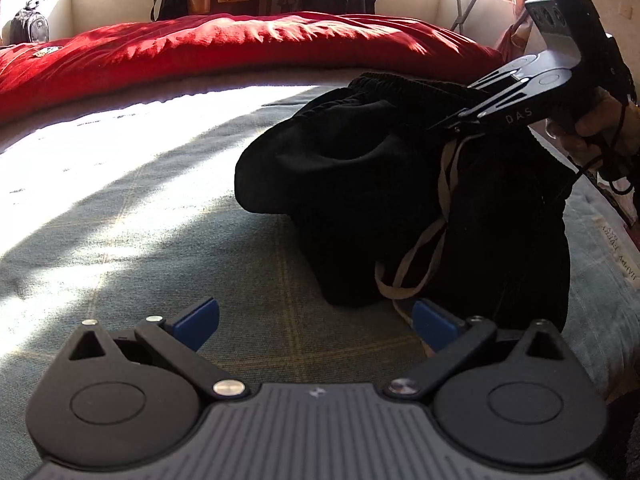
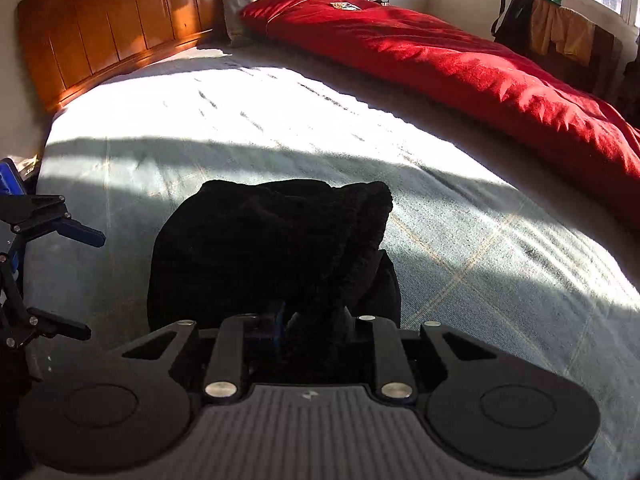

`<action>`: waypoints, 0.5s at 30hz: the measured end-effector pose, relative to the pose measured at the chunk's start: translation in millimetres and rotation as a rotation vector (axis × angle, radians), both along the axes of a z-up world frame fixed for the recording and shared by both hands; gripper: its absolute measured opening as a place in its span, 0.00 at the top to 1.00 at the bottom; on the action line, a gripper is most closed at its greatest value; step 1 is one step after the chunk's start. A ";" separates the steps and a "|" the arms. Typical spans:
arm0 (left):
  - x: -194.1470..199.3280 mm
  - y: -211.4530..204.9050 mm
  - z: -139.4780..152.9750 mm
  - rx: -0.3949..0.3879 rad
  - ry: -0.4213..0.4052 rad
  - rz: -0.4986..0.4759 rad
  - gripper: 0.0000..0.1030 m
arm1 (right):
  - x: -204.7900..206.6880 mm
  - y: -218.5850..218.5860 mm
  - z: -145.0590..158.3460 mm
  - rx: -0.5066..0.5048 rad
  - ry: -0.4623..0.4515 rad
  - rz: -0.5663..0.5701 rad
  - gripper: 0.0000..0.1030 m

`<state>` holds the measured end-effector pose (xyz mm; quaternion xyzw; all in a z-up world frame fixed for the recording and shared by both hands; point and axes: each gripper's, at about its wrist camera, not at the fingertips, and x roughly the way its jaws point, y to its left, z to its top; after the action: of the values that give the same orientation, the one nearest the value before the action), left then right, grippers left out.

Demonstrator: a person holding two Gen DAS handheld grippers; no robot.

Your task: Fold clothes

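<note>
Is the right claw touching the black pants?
Touching. The left wrist view shows the right claw pinching the black pants at the waistband, the fabric lifted.

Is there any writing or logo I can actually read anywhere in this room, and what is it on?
"DAS": pale letters on the arm of the right gripper, seen from the left wrist camera.
Sideways lettering on the pale fabric strip at the bed's right edge: too distorted to read.
Small emblem on the red duvet: too small to read.
Small mark on each gripper's ribbed body: a symbol, no words.
</note>
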<state>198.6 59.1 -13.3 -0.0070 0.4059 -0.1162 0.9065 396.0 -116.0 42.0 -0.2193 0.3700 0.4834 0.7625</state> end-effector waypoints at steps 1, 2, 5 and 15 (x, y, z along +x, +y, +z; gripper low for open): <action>0.8 -1.3 0.0 -0.001 -0.001 -0.012 0.01 | -4.0 1.6 -0.8 -0.016 -0.027 -0.007 0.75; 0.8 -2.6 0.1 0.001 -0.005 -0.024 0.01 | -8.0 3.3 -1.6 -0.033 -0.054 -0.014 0.76; 1.7 -3.1 1.1 0.000 -0.009 -0.049 0.01 | -10.7 1.7 -0.2 -0.068 -0.115 -0.067 0.78; 9.3 -1.4 9.8 0.009 -0.045 -0.081 0.01 | 32.4 -74.9 28.1 -0.130 -0.242 -0.434 0.78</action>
<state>207.9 57.6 -3.5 0.0161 0.3857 -0.1509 0.9101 428.4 -190.9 70.1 -0.2394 0.3447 0.2540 0.8714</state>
